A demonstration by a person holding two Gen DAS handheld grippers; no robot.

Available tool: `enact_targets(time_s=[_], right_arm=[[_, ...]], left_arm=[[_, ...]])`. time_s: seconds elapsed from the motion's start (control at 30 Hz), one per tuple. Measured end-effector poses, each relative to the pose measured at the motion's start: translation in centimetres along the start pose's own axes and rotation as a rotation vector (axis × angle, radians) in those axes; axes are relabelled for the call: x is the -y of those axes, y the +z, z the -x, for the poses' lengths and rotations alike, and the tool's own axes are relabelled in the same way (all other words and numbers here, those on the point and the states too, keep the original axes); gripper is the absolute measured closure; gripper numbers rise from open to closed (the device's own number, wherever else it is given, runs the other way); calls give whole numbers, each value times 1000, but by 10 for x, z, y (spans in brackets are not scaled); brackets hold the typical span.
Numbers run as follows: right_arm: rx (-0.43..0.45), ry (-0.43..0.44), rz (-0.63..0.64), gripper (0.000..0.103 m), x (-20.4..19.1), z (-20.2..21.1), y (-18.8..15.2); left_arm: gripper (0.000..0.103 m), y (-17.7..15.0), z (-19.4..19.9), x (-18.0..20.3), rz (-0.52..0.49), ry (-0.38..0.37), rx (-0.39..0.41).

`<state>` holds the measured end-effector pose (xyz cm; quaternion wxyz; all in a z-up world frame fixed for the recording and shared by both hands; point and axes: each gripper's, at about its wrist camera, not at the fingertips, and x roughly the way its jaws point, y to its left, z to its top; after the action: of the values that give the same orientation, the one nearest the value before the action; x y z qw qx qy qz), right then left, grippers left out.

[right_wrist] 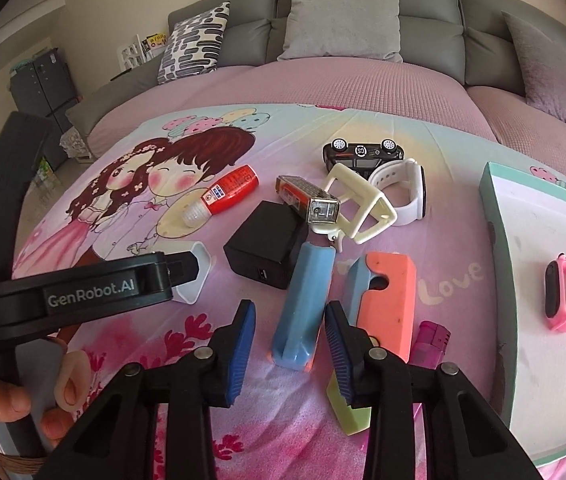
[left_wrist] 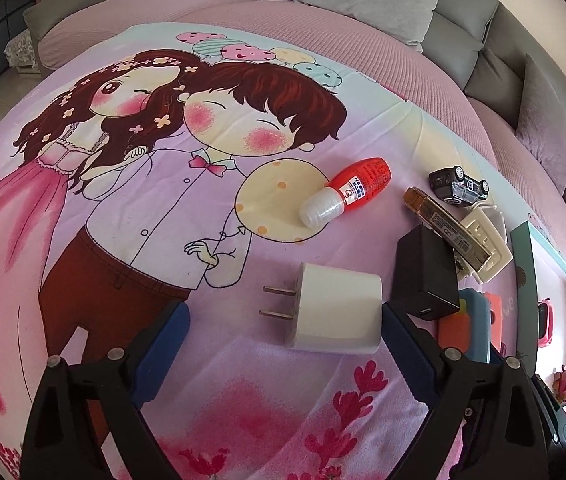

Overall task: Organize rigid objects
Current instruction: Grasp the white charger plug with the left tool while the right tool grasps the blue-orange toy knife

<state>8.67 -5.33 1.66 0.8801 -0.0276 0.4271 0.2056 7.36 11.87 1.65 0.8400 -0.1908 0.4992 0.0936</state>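
Grey sofa cushions [right_wrist: 343, 20] back a pink bedspread, over which a cartoon-print blanket [left_wrist: 123, 208] serves as your sorting surface. Small hard items lie scattered across it, while a mint-edged tray [right_wrist: 499, 208] at the right holds only a pink wristband [right_wrist: 565, 300], so the sorting looks barely begun.

Your left gripper [left_wrist: 285, 318] hangs released, jaws spread wide, with the white plug adapter [left_wrist: 335, 312] lying between its fingertips, prongs pointing left; the right-hand pad sits just beside the adapter's body, the other well clear. This reads as the approach to a pick. Next you would likely need to ease forward so both pads flank the white body, not the prongs, then clench.

Your right gripper [right_wrist: 289, 350] is likewise released, its jaws straddling the near end of a blue block [right_wrist: 303, 304] without visibly gripping it. A coral-and-blue block [right_wrist: 387, 300] lies just to its right, a magenta piece [right_wrist: 433, 340] and a green one [right_wrist: 349, 416] close by.

Farther back sit a black charger [right_wrist: 263, 244], a red correction-fluid bottle [right_wrist: 229, 196], an amber-capped metal case [right_wrist: 307, 200] leaning over a cream frame [right_wrist: 363, 208], a white watch [right_wrist: 401, 192] and an overturned toy car [right_wrist: 361, 152]. The charger nearly touches the adapter, so a crowded grasp could nudge it.
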Motion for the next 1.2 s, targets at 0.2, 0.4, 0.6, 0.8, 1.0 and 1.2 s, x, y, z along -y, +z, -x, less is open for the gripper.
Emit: enact_targets(time_s=[0.2,0.4,0.6,0.8,1.0,1.2], right_arm=[[-13,-17,-41,70,3,-9,0],[-20,-36,-45,71,2,-13,0],[-19,-40,-61,79,5,-13,1],[-8,-24,-78,79,10,-7,2],[45,-16,-94,79,14,11,7],[115,-18,-130,80,25,34,13]], left_arm=[[12,3,-4,4,-8,-3,7],[28,5,-6,12,-22,-23,12],[43,6,-9,25,-62,-18,10],[43,9,-7,27,-52,-31,18],[43,14,13,23,-39,-25,75],[43,19,41,14,-31,-31,149]])
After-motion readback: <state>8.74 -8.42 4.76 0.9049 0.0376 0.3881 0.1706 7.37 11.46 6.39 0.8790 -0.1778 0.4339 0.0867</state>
